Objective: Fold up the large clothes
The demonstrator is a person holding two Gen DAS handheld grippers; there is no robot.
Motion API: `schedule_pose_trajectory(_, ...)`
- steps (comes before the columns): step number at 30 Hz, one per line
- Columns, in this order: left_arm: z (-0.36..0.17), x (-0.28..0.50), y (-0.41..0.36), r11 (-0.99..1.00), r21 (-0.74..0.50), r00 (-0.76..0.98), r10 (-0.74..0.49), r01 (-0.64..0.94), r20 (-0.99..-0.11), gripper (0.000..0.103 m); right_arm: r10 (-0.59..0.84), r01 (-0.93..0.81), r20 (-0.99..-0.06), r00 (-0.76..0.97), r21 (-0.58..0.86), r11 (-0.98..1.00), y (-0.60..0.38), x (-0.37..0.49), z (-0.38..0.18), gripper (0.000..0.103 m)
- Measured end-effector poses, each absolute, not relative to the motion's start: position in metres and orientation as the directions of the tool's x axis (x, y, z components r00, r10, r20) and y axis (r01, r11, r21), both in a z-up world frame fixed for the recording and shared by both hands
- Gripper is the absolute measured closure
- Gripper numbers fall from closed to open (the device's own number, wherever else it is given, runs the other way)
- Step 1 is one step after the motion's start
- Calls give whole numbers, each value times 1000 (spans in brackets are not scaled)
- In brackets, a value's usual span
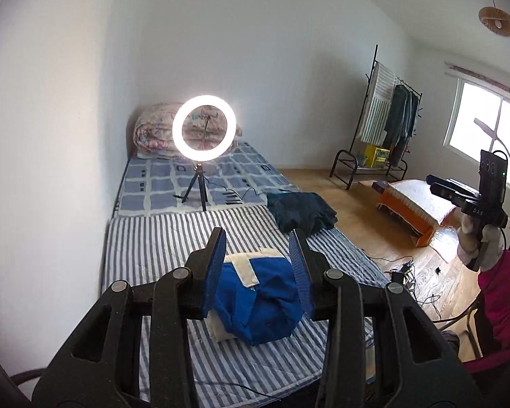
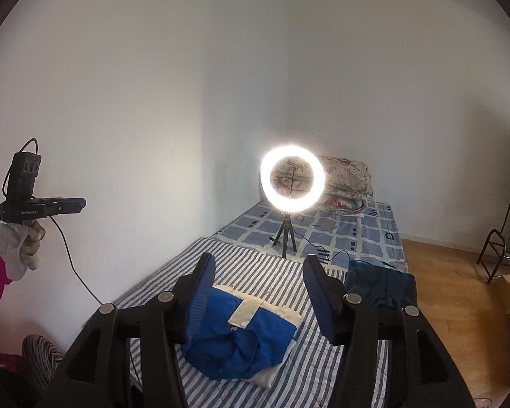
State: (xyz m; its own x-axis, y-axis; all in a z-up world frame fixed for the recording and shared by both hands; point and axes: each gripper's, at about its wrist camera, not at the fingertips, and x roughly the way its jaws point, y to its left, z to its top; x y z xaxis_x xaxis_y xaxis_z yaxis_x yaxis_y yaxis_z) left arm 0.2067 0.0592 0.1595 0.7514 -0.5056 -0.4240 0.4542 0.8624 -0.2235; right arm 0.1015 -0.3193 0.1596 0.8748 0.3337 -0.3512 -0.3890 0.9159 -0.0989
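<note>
A blue and cream garment [image 1: 255, 302] lies folded in a compact bundle on the striped bed sheet [image 1: 153, 244]; it also shows in the right wrist view [image 2: 248, 336]. A dark teal garment [image 1: 301, 212] lies crumpled near the bed's right edge, also seen in the right wrist view [image 2: 379, 284]. My left gripper [image 1: 258, 238] is open and empty, held above the blue bundle. My right gripper [image 2: 260, 265] is open and empty, also above it. Each gripper shows in the other's view, the right one [image 1: 438, 183] and the left one [image 2: 74, 202], raised in the air.
A lit ring light on a tripod [image 1: 204, 129] stands mid-bed, with a cable trailing right. A rolled floral quilt [image 1: 153, 129] lies at the head. A clothes rack [image 1: 387, 119], an orange covered box [image 1: 414, 204] and cables [image 1: 408, 272] are on the wooden floor.
</note>
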Motion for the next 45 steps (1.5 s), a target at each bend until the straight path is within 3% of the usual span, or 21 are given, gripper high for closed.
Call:
schedule_pose_trajectory(2,162,208,62,865,-226,757,-502,449,-417,44,341,-398,-361,868,-94,913,-321,102,163,30)
schedule_pose_trajectory(7,117,227,56,855,-279,715,-519,437,-470,44,342,-385,-406,848,-27,922,-329,121,130,26)
schedule_pose_trajectory(24,-105,321,25,813,-543,509,-566,212,-648,44,372,-256,-645,667,270,928,-348,203,-86,25)
schedule_pose_trajectory(30,-165,351,4,794,-588,423,-590,150,-688,44,387,-215,-729,564,322,922,-333,235,-154,31)
schedule_pose_trajectory(36,-202,371,-6,781,-616,379,-603,102,-702,46,425,-128,-753,503,421,898,-337,261,-206,33)
schedule_pose_trajectory(42,-223,384,-6,768,-636,371,-613,74,-698,66,465,-62,-751,468,497,865,-345,277,-238,35)
schedule_pose_trajectory(43,-226,385,-4,760,-647,374,-619,65,-690,74,468,-59,-748,470,503,862,-345,279,-238,35)
schedule_pose_trajectory(44,-227,386,-2,752,-657,376,-627,62,-682,90,472,-59,-743,474,508,859,-345,279,-239,37)
schedule_pose_trajectory(45,-228,386,-1,736,-674,371,-644,62,-669,95,477,-62,-737,479,513,856,-344,280,-239,41)
